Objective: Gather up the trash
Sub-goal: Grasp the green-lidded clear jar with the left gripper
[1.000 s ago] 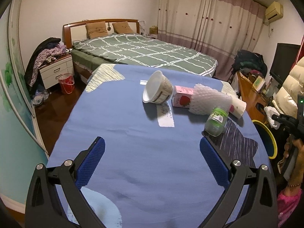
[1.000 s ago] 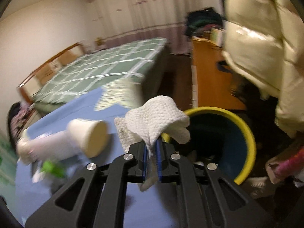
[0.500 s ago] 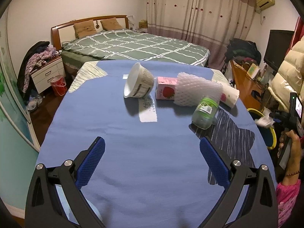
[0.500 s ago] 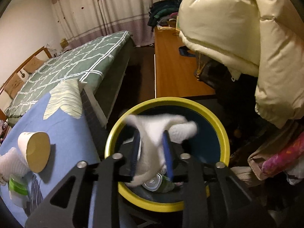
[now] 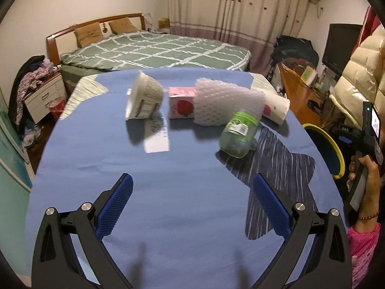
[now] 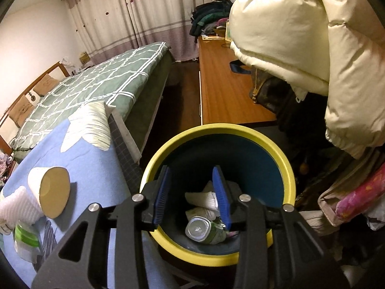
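**Bin filling up, table still littered**

On the blue table (image 5: 168,216), the left gripper (image 5: 192,202) hovers with its jaws spread wide and nothing between them. Ahead of it lie a tipped paper tub (image 5: 144,101), a pink carton (image 5: 181,106), white foam netting (image 5: 226,103), a clear jar with a green lid (image 5: 238,134) and a paper cup (image 5: 275,108), all close together and uncollected. Off the table's right edge, the right gripper (image 6: 191,193) hangs over the yellow-rimmed bin (image 6: 286,168), its jaws opening and holding nothing. A white tissue (image 6: 201,198) and a crushed can (image 6: 204,228) lie inside. By my reckoning, five pieces remain.
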Demonstrator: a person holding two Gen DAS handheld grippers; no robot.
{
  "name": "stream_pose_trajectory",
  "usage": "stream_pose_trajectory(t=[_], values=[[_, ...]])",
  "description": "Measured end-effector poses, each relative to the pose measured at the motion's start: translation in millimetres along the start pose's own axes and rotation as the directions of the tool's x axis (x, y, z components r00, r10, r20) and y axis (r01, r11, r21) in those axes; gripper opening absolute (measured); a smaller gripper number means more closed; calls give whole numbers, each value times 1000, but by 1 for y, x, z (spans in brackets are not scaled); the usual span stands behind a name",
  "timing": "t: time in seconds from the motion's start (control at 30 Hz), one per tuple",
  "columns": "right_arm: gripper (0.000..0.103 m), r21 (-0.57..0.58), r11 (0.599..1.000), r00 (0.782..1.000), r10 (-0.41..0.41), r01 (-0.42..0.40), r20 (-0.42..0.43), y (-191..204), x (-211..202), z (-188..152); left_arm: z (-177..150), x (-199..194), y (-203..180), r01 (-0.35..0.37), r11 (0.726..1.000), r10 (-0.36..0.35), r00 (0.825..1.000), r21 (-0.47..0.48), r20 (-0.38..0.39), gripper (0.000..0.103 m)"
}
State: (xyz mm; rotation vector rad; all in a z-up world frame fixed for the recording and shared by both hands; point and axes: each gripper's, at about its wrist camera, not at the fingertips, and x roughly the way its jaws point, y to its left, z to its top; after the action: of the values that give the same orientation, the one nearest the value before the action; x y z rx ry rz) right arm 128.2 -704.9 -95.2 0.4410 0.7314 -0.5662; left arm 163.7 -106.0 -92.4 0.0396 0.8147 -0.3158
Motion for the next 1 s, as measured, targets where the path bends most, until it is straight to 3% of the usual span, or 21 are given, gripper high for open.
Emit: stream_pose_trajectory(t=[0.47,0.6,0.83,1.0], values=[[36,3,999,999,33,-33,-8,2,5,-1,55,63,-46,110,986,-101,992,128,-80,98],[36,5,999,999,39,-39,-10,2,5,-1,68,90,-59,144,978,-123,983,153,-140,98],[37,5,999,998,52,-52,-19,3,9,-1,77,119,-78,127,966,-89,981,224,-172,78],[37,2,998,998,60,-60,-22,4,10,-2,80,132,-84,122,959,-73,979,257,-192,70]])
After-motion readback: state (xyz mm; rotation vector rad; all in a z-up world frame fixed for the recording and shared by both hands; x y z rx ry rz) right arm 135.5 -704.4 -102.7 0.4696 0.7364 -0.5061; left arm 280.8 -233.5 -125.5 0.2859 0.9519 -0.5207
